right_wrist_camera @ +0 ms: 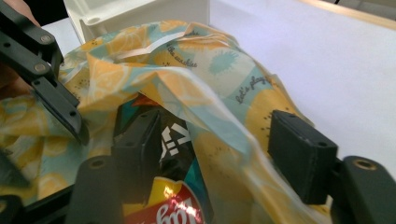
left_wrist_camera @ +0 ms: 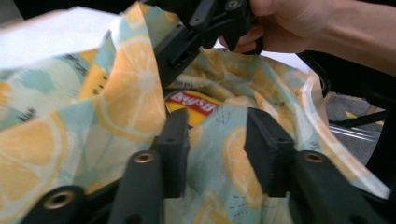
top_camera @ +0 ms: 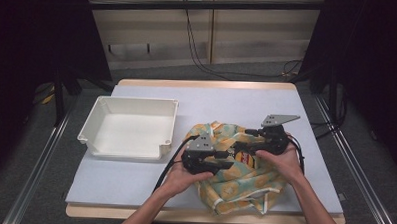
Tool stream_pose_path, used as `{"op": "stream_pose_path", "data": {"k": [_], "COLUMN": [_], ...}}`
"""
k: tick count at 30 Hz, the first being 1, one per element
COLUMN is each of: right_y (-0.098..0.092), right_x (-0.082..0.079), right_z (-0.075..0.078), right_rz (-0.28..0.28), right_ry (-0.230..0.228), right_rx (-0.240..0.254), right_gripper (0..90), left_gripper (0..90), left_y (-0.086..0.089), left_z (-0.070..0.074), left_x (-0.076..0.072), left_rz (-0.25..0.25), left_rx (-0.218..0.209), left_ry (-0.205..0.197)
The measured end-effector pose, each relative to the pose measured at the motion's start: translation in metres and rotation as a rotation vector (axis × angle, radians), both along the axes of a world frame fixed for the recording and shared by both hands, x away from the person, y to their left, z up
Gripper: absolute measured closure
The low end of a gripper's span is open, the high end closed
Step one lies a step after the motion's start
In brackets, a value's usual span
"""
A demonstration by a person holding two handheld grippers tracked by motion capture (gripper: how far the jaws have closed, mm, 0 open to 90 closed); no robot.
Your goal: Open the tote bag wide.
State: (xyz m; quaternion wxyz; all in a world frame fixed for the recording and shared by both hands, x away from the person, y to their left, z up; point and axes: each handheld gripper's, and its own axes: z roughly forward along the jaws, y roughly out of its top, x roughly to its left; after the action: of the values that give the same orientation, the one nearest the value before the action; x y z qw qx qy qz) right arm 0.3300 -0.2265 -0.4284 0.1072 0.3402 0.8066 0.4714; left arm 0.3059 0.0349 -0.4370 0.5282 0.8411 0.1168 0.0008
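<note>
The left claw (top_camera: pixel 224 159) is open, its jaws spread over the lemon-print bag (top_camera: pixel 239 178) with fabric lying between them but not pinched. The right claw (top_camera: pixel 245 138) is also open; in the right gripper view its jaws straddle a raised fold of the bag's mouth, with the crisp packet (right_wrist_camera: pixel 163 205) showing just below. Both claws meet over the middle of the bag, each held by a hand (top_camera: pixel 182 174) coming in from the near edge. The bag lies crumpled on the near right part of the desk (top_camera: pixel 287 102), its opening facing up and the packet lying inside. The bag appears to be thin, soft film: light, floppy and likely slippery, so it will not hold its shape when released. The recommended hold is on a doubled fold or the hemmed rim of the mouth, one claw on each side, to spread the opening. The packet is judged light, crinkly and crushable; it should be taken by its sealed end seam rather than across its body. A white tray (top_camera: pixel 104 108) stands empty to the left of the bag, apart from it.
</note>
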Motion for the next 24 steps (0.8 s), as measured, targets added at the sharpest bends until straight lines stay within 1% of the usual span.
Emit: {"op": "stream_pose_path", "data": {"k": [1, 2, 3, 4, 5, 6, 7, 8, 10, 11, 13, 15, 17, 18, 19, 20, 21, 22, 23, 24], "right_y": [0.002, 0.003, 0.005, 0.007, 0.009, 0.012, 0.014, 0.015, 0.017, 0.017, 0.018, 0.019, 0.021, 0.022, 0.022, 0.023, 0.023, 0.023, 0.023, 0.022], "right_x": [0.003, 0.005, 0.007, 0.009, 0.010, 0.011, 0.012, 0.013, 0.016, 0.018, 0.021, 0.024, 0.027, 0.028, 0.029, 0.030, 0.031, 0.031, 0.031, 0.032], "right_z": [-0.003, -0.005, -0.007, -0.009, -0.010, -0.012, -0.014, -0.015, -0.017, -0.019, -0.021, -0.024, -0.025, -0.025, -0.025, -0.025, -0.025, -0.025, -0.024, -0.024], "right_rz": [0.002, 0.002, 0.000, 0.008, 0.012, 0.013, 0.013, 0.011, 0.011, 0.003, -0.012, -0.015, -0.007, -0.004, -0.005, 0.001, 0.006, 0.006, 0.004, -0.001], "right_ry": [0.005, 0.009, 0.016, 0.022, 0.020, 0.023, 0.027, 0.031, 0.034, 0.030, 0.034, 0.042, 0.044, 0.045, 0.051, 0.054, 0.054, 0.056, 0.056, 0.057], "right_rx": [0.002, 0.003, -0.002, -0.013, -0.023, -0.042, -0.057, -0.064, -0.069, -0.064, -0.067, -0.073, -0.080, -0.087, -0.085, -0.084, -0.088, -0.086, -0.080, -0.076], "right_gripper": [33.3, 31.8, 31.0, 31.0, 30.8, 30.7, 30.7, 30.8, 32.6, 36.3, 45.3, 51.4, 66.9, 71.0, 75.7, 81.0, 85.9, 88.3, 89.4, 90.0], "left_gripper": [57.3, 55.8, 52.7, 51.0, 50.0, 47.6, 46.0, 44.9, 43.4, 42.4, 41.0, 39.4, 38.1, 37.9, 37.3, 36.9, 36.3, 35.8, 35.8, 36.8], "left_y": [-0.001, -0.002, -0.003, -0.004, -0.005, -0.005, -0.004, -0.004, -0.004, -0.004, -0.003, -0.004, -0.005, -0.005, -0.007, -0.008, -0.009, -0.010, -0.012, -0.013], "left_z": [-0.002, -0.004, -0.007, -0.008, -0.008, -0.009, -0.009, -0.008, -0.008, -0.008, -0.008, -0.009, -0.008, -0.008, -0.007, -0.007, -0.006, -0.007, -0.008, -0.009], "left_x": [0.001, 0.002, 0.002, 0.002, 0.002, 0.002, 0.003, 0.002, 0.002, 0.001, 0.000, -0.001, -0.001, 0.000, 0.000, 0.003, 0.005, 0.008, 0.008, 0.007], "left_rz": [0.005, 0.021, 0.027, 0.015, 0.019, 0.019, 0.014, 0.017, 0.011, 0.013, 0.012, 0.007, 0.012, 0.003, 0.010, 0.000, -0.003, -0.004, 0.002, -0.003], "left_rx": [0.004, 0.010, 0.012, 0.020, 0.043, 0.025, 0.030, 0.019, 0.025, 0.034, 0.028, 0.025, 0.041, 0.038, 0.029, 0.029, 0.029, 0.047, 0.063, 0.085], "left_ry": [-0.004, -0.006, -0.007, -0.016, -0.032, -0.017, -0.015, -0.021, -0.030, -0.037, -0.031, -0.046, -0.054, -0.055, -0.051, -0.055, -0.049, -0.046, -0.053, -0.069]}}
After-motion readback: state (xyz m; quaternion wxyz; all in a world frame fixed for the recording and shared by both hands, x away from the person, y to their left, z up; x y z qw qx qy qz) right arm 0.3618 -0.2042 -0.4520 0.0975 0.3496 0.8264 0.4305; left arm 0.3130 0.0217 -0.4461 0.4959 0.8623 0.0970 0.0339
